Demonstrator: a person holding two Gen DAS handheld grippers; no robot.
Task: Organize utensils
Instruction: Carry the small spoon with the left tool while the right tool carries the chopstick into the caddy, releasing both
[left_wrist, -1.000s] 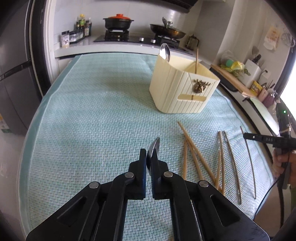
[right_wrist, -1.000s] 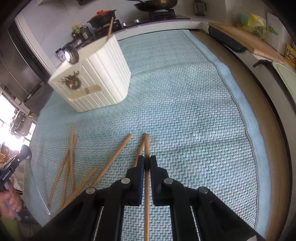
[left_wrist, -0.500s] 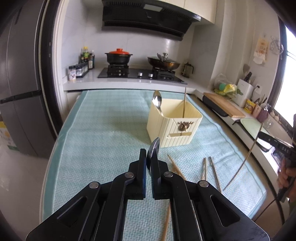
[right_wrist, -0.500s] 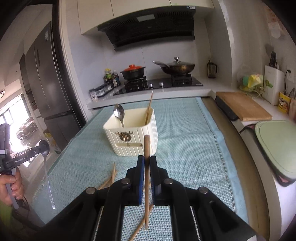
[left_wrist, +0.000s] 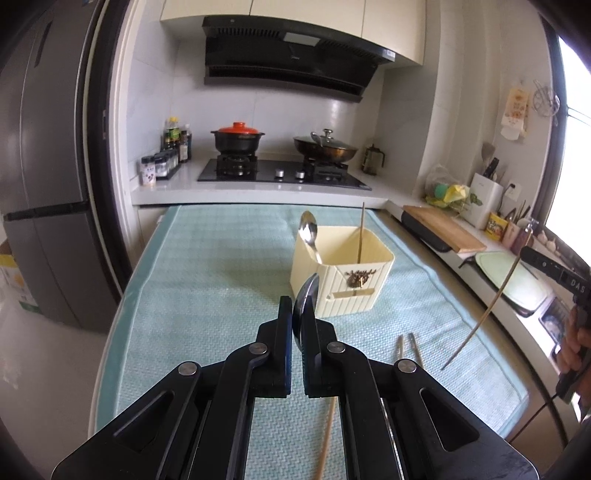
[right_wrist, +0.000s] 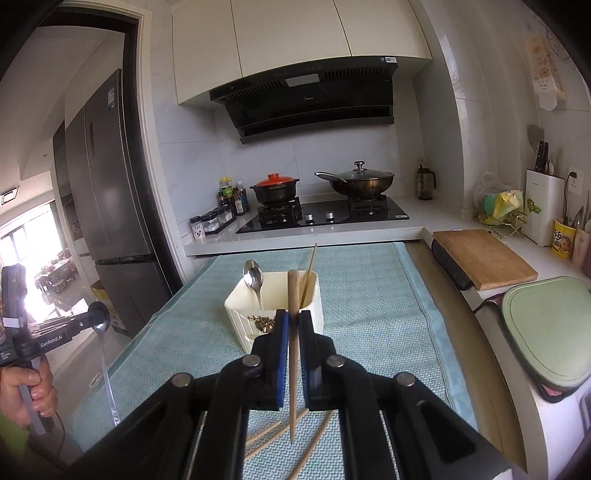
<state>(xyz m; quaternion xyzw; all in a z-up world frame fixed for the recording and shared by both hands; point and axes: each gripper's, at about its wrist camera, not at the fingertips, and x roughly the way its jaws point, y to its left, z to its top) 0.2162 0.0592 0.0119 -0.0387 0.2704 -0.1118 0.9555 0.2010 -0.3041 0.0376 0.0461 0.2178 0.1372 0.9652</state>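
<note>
My left gripper (left_wrist: 297, 314) is shut on a metal spoon (left_wrist: 307, 295), held above the teal mat with its bowl up and its handle hanging down; it also shows in the right wrist view (right_wrist: 100, 326). My right gripper (right_wrist: 293, 325) is shut on a wooden chopstick (right_wrist: 293, 295), held upright; it also shows in the left wrist view (left_wrist: 491, 306). The cream utensil holder (left_wrist: 343, 284) stands ahead on the mat (left_wrist: 207, 280) and holds a spoon (left_wrist: 309, 232) and one chopstick (left_wrist: 361, 232). Loose chopsticks (right_wrist: 314, 439) lie on the mat below my right gripper.
A stove with a red-lidded pot (left_wrist: 238, 140) and a wok (left_wrist: 325, 146) sits at the back. A wooden cutting board (right_wrist: 484, 256) and a green tray (right_wrist: 546, 332) lie on the right counter. A fridge (left_wrist: 44, 184) stands left.
Both grippers have risen and tilted from looking down at the mat to looking level across the kitchen. The spoon and the chopstick came up off the mat with them.
</note>
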